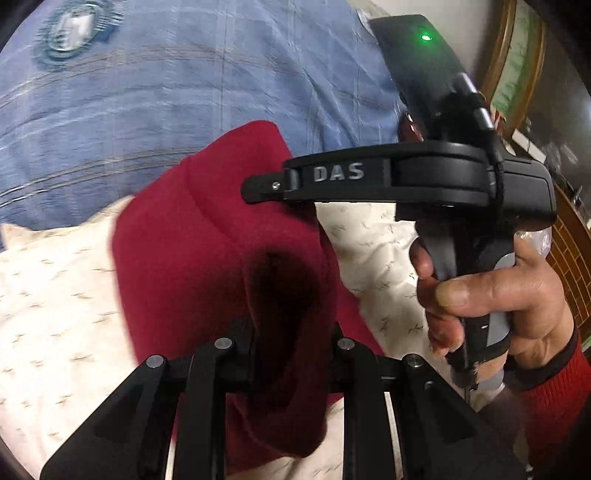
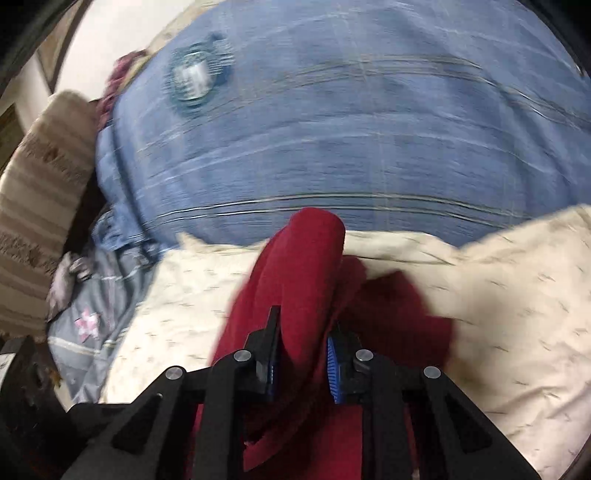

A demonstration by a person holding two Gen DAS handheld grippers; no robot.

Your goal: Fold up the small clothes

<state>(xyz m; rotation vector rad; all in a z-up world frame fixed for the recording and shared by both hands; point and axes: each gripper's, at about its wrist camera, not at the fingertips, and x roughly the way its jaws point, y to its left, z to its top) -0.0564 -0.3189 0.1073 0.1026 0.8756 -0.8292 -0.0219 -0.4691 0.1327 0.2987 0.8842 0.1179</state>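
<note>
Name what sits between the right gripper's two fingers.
Bunched red garment fills the gap of the right gripper, clamped between its pads, shown in the right wrist view.

We read one marking only: the raised grey letters "DAS" on the black finger arm of the right gripper (image 1: 258, 188), seen in the left wrist view. A round emblem (image 1: 75, 29) on the blue cloth (image 1: 221, 74) carries some print, but blur leaves it illegible to us. We find nothing legible in the right wrist view.
</note>
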